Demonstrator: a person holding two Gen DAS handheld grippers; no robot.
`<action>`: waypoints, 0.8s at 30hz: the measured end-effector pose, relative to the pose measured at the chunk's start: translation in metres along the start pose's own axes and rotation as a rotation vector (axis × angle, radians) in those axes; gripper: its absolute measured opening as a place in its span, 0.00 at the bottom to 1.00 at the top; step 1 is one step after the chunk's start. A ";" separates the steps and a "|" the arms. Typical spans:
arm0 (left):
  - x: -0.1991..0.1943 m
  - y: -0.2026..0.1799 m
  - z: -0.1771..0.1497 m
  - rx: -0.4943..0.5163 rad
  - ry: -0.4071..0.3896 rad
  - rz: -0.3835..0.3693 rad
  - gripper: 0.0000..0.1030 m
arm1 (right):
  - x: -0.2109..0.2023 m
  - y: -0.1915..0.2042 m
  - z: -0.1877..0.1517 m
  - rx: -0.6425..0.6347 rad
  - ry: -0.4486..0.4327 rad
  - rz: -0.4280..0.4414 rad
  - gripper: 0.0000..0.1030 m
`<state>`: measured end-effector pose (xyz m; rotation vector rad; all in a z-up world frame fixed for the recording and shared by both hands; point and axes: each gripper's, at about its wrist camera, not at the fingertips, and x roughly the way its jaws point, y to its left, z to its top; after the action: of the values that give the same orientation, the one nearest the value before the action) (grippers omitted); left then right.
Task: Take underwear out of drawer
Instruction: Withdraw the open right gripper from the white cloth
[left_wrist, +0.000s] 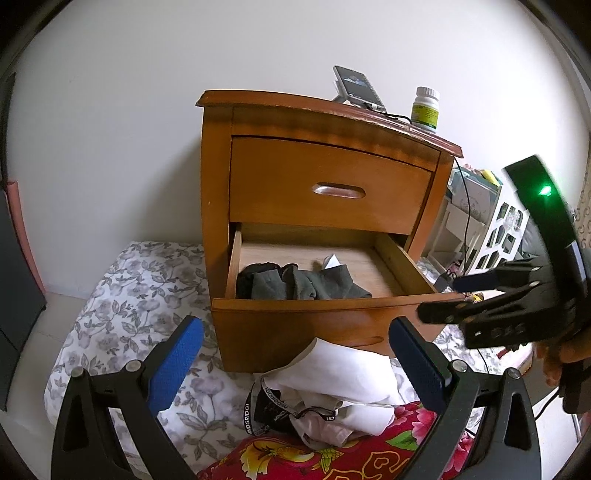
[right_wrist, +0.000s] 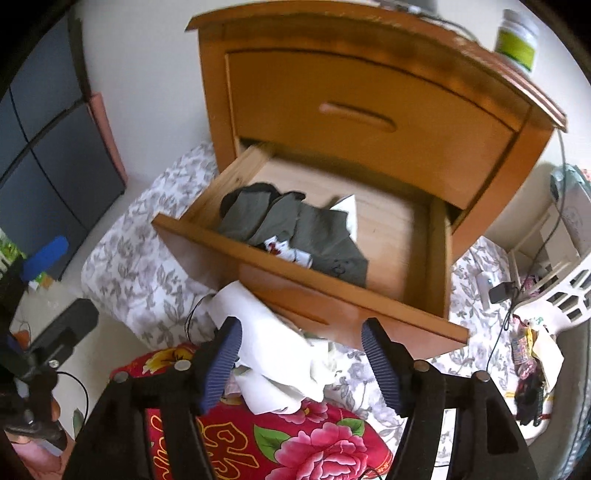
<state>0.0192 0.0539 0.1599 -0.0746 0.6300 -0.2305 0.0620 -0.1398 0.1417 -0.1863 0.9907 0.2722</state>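
Right wrist view: right gripper (right_wrist: 301, 363) jaws wide, empty, above white underwear (right_wrist: 280, 354) dropped before the drawer (right_wrist: 314, 291); grey garments (right_wrist: 295, 225) remain inside it. Left gripper (left_wrist: 295, 363) jaws also wide.

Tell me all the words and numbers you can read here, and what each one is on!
"WINDGRIDG": white letters on the black waistband of the underwear in the pile of white and black clothes below the open wooden drawer; the last letters are unsure.
White pill bottle's green label: too small to read.
Yellow characters on the red flowered cloth: too blurred to read.
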 end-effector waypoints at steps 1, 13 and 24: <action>0.001 0.000 0.000 -0.002 0.001 0.002 0.98 | -0.005 -0.003 0.000 0.011 -0.016 0.000 0.77; 0.012 0.004 -0.002 -0.045 0.015 0.061 0.98 | -0.034 -0.017 -0.009 0.068 -0.166 0.032 1.00; 0.024 -0.008 -0.006 -0.031 0.055 0.082 0.98 | -0.038 -0.025 -0.029 0.124 -0.244 0.035 1.00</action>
<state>0.0330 0.0403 0.1426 -0.0722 0.6901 -0.1444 0.0264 -0.1770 0.1591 -0.0217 0.7663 0.2582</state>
